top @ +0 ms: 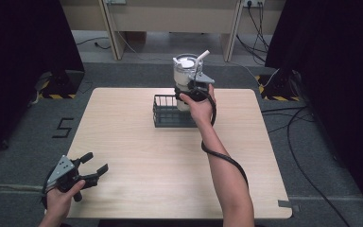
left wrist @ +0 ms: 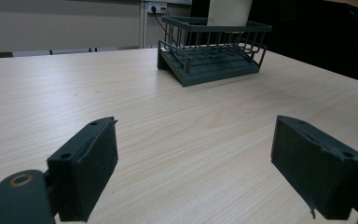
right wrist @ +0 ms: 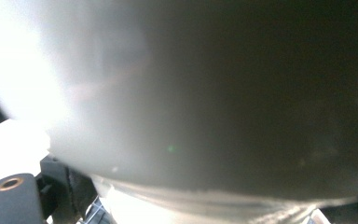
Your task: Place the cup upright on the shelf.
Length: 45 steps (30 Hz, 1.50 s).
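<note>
I am keeping the left gripper (top: 94, 171) low over the near left corner of the wooden table (top: 137, 184), its jaws standing wide apart with nothing between them. With the right gripper (top: 193, 91) I am holding a white tumbler (top: 185, 71) with a lid and straw; the jaws are clamped on its body. The tumbler is upright, over the right end of the dark wire basket (top: 166, 113) at the far middle of the table.
</note>
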### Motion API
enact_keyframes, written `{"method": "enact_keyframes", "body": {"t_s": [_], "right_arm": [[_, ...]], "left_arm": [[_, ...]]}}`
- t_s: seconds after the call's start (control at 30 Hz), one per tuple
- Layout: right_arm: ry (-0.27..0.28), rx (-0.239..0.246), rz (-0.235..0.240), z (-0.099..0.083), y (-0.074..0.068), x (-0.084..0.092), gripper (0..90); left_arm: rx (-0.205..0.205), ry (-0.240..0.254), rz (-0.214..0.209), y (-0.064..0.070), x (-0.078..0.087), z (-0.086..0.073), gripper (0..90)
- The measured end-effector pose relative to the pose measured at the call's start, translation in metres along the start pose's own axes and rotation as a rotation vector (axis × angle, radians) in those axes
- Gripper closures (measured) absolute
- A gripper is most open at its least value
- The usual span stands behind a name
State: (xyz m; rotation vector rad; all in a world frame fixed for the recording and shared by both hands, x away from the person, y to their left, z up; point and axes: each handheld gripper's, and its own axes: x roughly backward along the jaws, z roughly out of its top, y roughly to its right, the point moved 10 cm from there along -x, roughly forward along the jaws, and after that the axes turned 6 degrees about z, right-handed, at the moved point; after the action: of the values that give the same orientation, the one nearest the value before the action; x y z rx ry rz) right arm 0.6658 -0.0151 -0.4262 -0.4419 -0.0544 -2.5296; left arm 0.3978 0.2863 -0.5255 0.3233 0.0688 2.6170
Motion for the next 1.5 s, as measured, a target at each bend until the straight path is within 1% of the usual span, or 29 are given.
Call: {"method": "enact_keyframes", "body": {"t_s": [0.17,0.43,0.6,0.97,1.1,1.23,1.37,1.47,1.5], "right_arm": [[-0.013,-0.009,0.001,-0.008,0.0,-0.005,11.4],[-0.027,-0.001,0.001,-0.017,0.0,-0.01,11.4],[-0.031,-0.01,0.005,-0.022,-0.002,-0.013,11.4],[-0.038,-0.012,0.007,-0.031,-0.005,-0.02,11.3],[-0.038,0.0,0.005,-0.032,-0.006,-0.02,11.3],[-0.032,-0.005,0.004,-0.032,-0.005,-0.02,11.2],[-0.011,-0.011,0.002,-0.034,-0.005,-0.018,11.1],[0.011,0.0,0.0,-0.036,-0.006,-0.017,10.9],[0.011,0.0,0.0,-0.036,-0.006,-0.017,10.9]], "left_arm": [[0.0,0.001,-0.001,0.0,0.0,0.0,14.1],[-0.002,0.0,-0.002,0.0,0.0,0.0,14.2],[-0.002,0.0,-0.002,0.0,0.0,0.0,14.1],[-0.002,0.002,-0.003,0.0,0.001,0.0,14.2],[-0.002,0.003,-0.003,0.0,0.001,0.0,14.1],[-0.003,0.002,-0.003,0.0,0.001,0.0,14.1],[-0.006,0.001,-0.005,0.0,0.001,0.0,14.1],[-0.01,0.0,-0.006,0.001,0.001,0.0,14.1],[-0.01,0.0,-0.006,0.001,0.001,0.0,14.1]]}}
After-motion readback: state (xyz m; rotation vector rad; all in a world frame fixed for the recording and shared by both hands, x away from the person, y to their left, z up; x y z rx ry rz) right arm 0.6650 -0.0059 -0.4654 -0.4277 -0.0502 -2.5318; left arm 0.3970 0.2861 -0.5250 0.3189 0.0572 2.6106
